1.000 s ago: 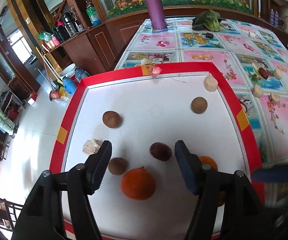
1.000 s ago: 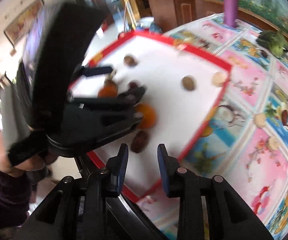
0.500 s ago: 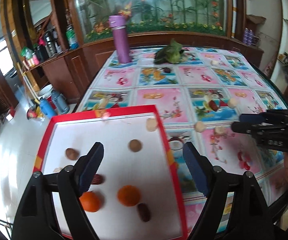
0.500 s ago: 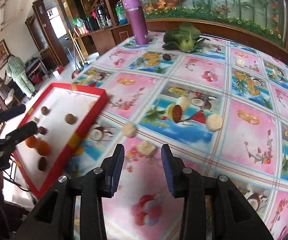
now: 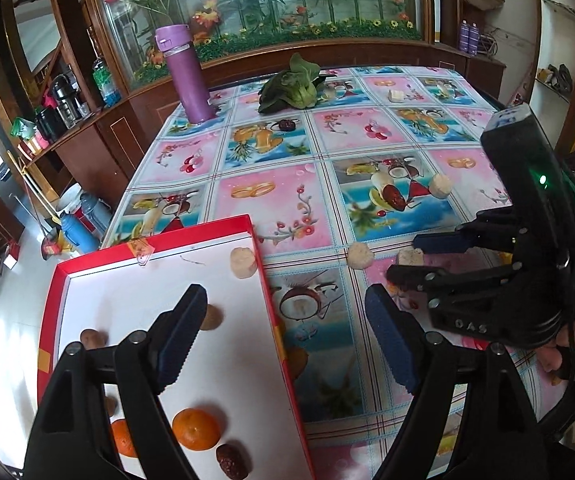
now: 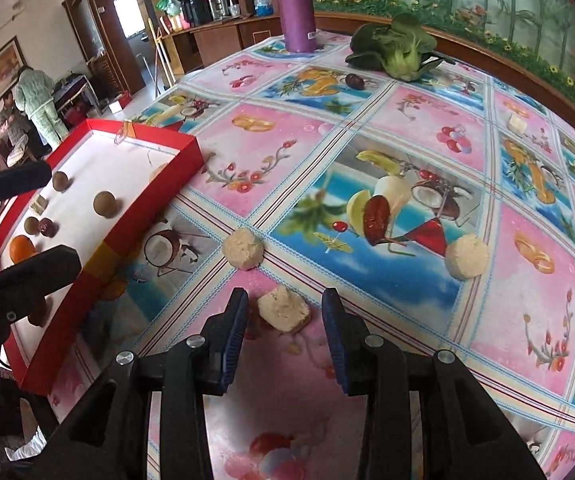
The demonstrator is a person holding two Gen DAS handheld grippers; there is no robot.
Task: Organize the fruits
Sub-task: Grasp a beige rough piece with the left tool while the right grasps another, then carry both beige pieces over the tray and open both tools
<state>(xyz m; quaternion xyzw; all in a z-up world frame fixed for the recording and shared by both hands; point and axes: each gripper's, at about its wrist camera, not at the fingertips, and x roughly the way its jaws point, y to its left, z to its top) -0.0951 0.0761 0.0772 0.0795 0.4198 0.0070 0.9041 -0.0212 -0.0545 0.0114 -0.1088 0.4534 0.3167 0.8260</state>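
Note:
A red tray (image 5: 275,320) with a white floor holds two oranges (image 5: 196,429), a dark date (image 5: 231,466), brown round fruits (image 5: 211,317) and a beige piece (image 5: 243,263). My left gripper (image 5: 285,340) hangs open above the tray's right rim, holding nothing. My right gripper (image 6: 284,298) is open low over the table, its fingers on either side of a beige cube (image 6: 285,314) without touching it. Beside it lie a beige ball (image 6: 243,254), a beige disc (image 6: 467,256) and a red date (image 6: 375,214). In the left wrist view the right gripper (image 5: 411,260) comes in from the right around that cube (image 5: 409,257).
A purple bottle (image 6: 297,4) and a green leafy vegetable (image 6: 397,46) stand at the table's far side, with a dark date (image 6: 354,81) and another beige cube (image 6: 516,123) nearby. The tray (image 6: 143,184) lies at the table's left edge. A person (image 6: 35,96) stands far off.
My left gripper rose and swung right off the tray's middle. My right gripper went from above the tray to the table and came down around the beige cube. Both stayed open.

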